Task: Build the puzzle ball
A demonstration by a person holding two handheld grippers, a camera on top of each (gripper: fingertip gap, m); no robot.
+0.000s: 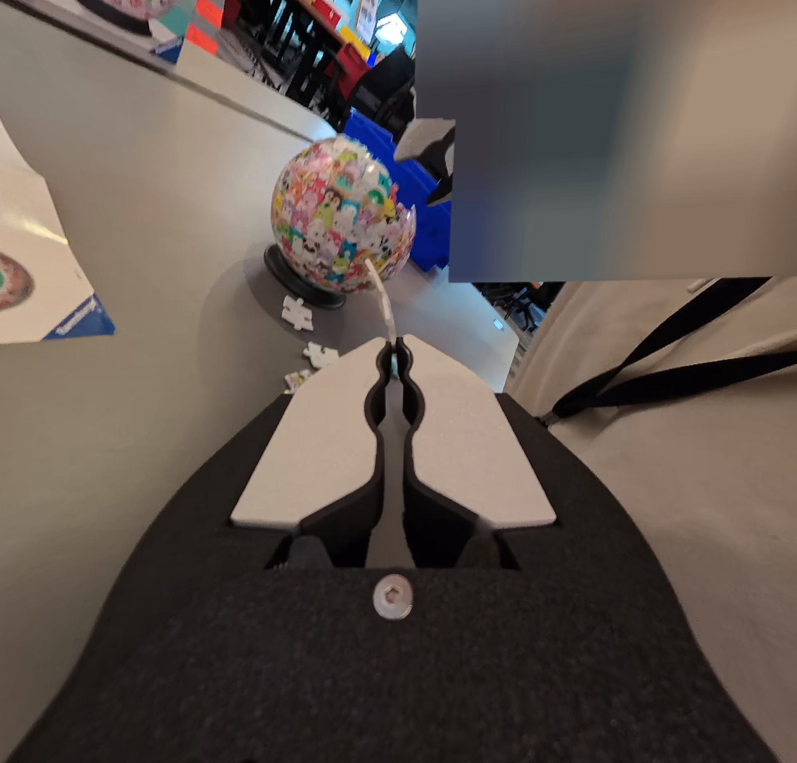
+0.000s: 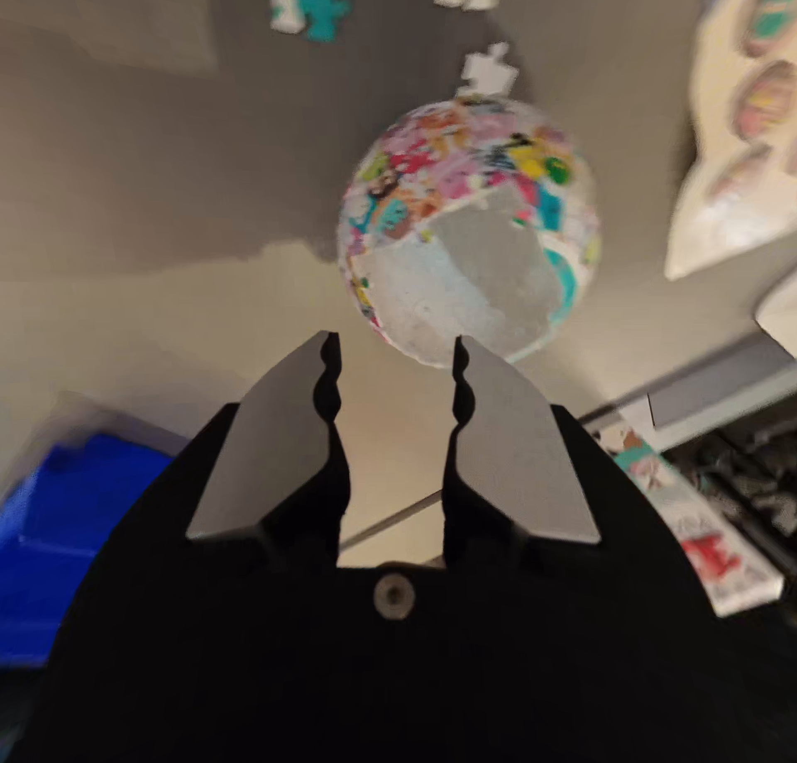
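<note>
The colourful puzzle ball (image 1: 340,220) stands on a black ring stand (image 1: 302,283) on the grey table. My left gripper (image 1: 395,345) is shut on a curved white puzzle piece (image 1: 384,307), seen edge-on, held near the ball's lower right. From above, the right wrist view shows the ball (image 2: 470,233) with a large open gap in its shell. My right gripper (image 2: 394,343) is open and empty above the ball; it also shows in the left wrist view (image 1: 431,160).
Loose puzzle pieces (image 1: 297,313) lie by the stand, and more show in the right wrist view (image 2: 489,72). The puzzle box (image 1: 51,268) sits at the left. A blue bin (image 1: 409,182) stands beyond the table edge. A person's beige clothing with a black strap (image 1: 673,354) is at the right.
</note>
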